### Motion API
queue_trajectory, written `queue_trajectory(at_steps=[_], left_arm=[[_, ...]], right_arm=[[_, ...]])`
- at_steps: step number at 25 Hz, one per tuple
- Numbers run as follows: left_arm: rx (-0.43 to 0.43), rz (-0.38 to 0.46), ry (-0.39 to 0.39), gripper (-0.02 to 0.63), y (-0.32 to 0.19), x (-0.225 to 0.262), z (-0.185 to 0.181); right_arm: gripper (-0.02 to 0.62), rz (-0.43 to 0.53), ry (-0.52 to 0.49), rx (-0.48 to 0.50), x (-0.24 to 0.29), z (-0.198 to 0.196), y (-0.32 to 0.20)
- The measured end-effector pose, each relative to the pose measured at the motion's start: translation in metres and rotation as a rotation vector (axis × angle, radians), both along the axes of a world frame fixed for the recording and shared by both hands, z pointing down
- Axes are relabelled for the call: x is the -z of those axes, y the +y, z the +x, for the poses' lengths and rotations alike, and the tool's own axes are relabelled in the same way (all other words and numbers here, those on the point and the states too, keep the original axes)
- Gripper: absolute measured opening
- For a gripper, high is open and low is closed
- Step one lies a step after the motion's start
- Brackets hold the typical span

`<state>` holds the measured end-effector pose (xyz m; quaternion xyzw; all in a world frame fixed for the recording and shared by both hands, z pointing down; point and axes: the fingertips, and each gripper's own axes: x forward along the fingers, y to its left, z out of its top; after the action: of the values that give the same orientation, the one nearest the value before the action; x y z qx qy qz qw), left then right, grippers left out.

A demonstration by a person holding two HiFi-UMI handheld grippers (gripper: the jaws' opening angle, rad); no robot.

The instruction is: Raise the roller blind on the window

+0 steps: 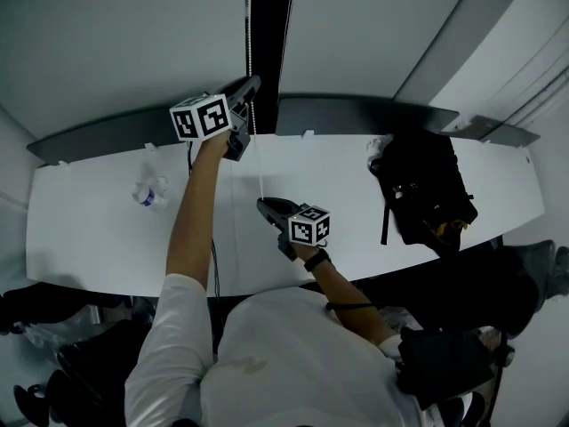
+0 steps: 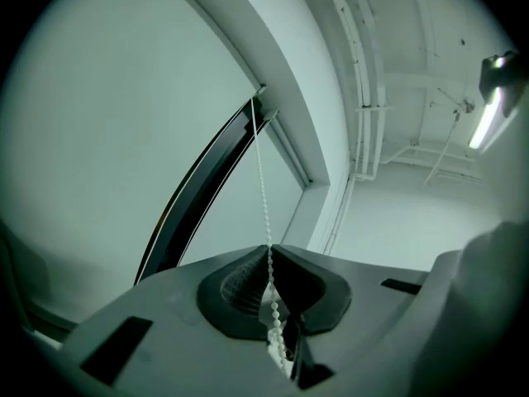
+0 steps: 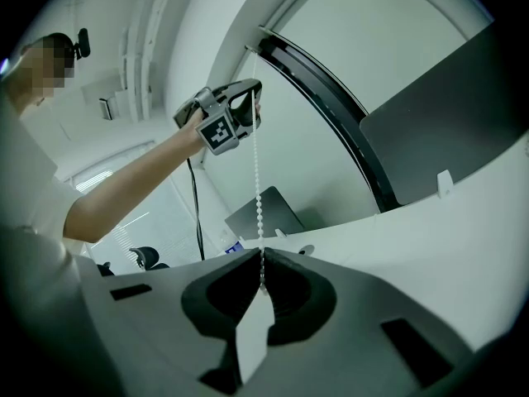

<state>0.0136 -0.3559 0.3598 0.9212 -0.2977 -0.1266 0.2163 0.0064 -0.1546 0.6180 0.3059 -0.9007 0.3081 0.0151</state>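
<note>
The left gripper [image 2: 269,251] is clamped shut on the bead chain [image 2: 263,172], which runs taut up along the dark window post [image 2: 207,172] to its top corner. Lower on the same chain, the right gripper [image 3: 261,256] pinches it over the white table [image 1: 89,229]. The roller blind [image 1: 124,43] hangs over the panes on either side of the post. A backpack [image 1: 422,189] lies well to the right of the chain and a crumpled bottle [image 1: 149,194] to the left, both apart from the grippers.

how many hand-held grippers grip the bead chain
2: left hand-held gripper shut on the bead chain up high, right hand-held gripper shut on it lower.
</note>
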Motion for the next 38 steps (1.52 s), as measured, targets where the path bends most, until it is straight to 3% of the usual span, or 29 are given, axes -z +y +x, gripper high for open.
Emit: queue_trajectory(at_steps=[4, 7, 10, 14, 17, 19, 21, 24, 28, 31, 33, 35, 38], left_arm=[[0.065, 0.064, 0.023, 0.009, 0.011, 0.008, -0.009], [0.11, 0.1, -0.005, 0.01, 0.019, 0.004, -0.012], [0.117, 0.093, -0.066, 0.009, 0.03, -0.021, -0.004], [0.089, -0.021, -0.161, 0.009, 0.058, -0.121, 0.008], [0.066, -0.146, -0.131, 0.009, 0.102, -0.201, 0.001], [0.076, -0.195, -0.062, 0.009, 0.124, -0.223, -0.013], [0.104, -0.207, -0.02, 0.009, 0.132, -0.221, -0.029], [0.14, -0.165, -0.126, 0.009, 0.138, -0.216, -0.04], [0.148, -0.125, -0.196, 0.009, 0.144, -0.212, -0.039], [0.149, -0.116, -0.23, 0.009, 0.146, -0.208, -0.032], [0.139, -0.102, -0.263, 0.009, 0.153, -0.206, -0.025], [0.123, -0.093, -0.263, 0.009, 0.16, -0.202, -0.018], [0.11, -0.093, -0.217, 0.009, 0.169, -0.193, -0.011]], right_arm=[[0.011, 0.023, -0.008, 0.0, 0.003, 0.004, 0.002], [0.011, 0.025, -0.004, 0.008, 0.005, 0.003, 0.002], [0.011, -0.013, 0.103, 0.053, -0.015, 0.001, 0.01], [0.011, -0.185, 0.333, 0.137, -0.105, 0.008, 0.057], [0.011, -0.382, 0.34, 0.21, -0.162, 0.011, 0.115], [0.011, -0.398, 0.316, 0.222, -0.172, 0.018, 0.125], [0.011, -0.338, 0.281, 0.196, -0.158, 0.03, 0.11], [0.012, -0.274, 0.156, 0.178, -0.113, 0.044, 0.087], [0.051, -0.216, -0.198, 0.399, -0.014, 0.039, 0.072], [0.069, -0.041, -0.292, 0.483, 0.075, 0.054, 0.036], [0.071, 0.103, -0.253, 0.425, 0.129, 0.072, -0.001], [0.071, 0.23, -0.21, 0.279, 0.18, 0.085, -0.051], [0.07, 0.315, -0.247, 0.084, 0.247, 0.082, -0.119]])
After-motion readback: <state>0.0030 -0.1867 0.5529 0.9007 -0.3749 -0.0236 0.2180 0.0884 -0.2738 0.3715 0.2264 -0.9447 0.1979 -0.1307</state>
